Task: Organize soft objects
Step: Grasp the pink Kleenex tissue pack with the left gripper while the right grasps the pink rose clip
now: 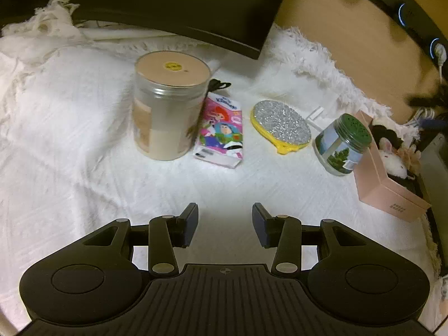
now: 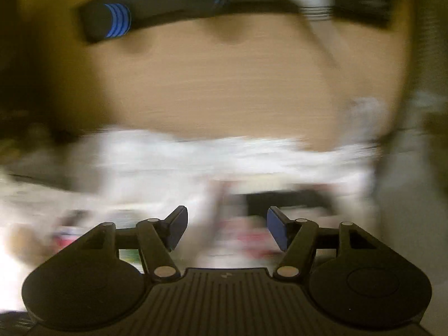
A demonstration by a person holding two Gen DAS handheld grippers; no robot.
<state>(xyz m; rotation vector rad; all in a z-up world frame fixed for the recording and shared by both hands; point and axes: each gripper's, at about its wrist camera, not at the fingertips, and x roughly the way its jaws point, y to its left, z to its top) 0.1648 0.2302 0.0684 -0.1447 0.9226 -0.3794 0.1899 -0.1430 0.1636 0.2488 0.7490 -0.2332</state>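
Observation:
My left gripper (image 1: 224, 212) is open above a white fluffy blanket (image 1: 70, 128), with nothing between its fingers. Ahead of it lie a cartoon-printed tissue pack (image 1: 221, 134) and a glittery silver pad with a yellow edge (image 1: 281, 123). A pink box (image 1: 383, 184) at the right holds a white plush rabbit (image 1: 392, 156) and other soft things. A black hair tie (image 1: 219, 85) lies behind the tissue pack. My right gripper (image 2: 226, 215) is open and empty. Its view is heavily blurred, showing only white cloth and pinkish shapes below.
A tall clear canister with a tan lid (image 1: 170, 106) stands left of the tissue pack. A jar with a green lid (image 1: 343, 145) leans against the pink box. A dark panel (image 1: 168, 5) overhangs the back, and a wooden surface (image 1: 350, 33) lies at the right.

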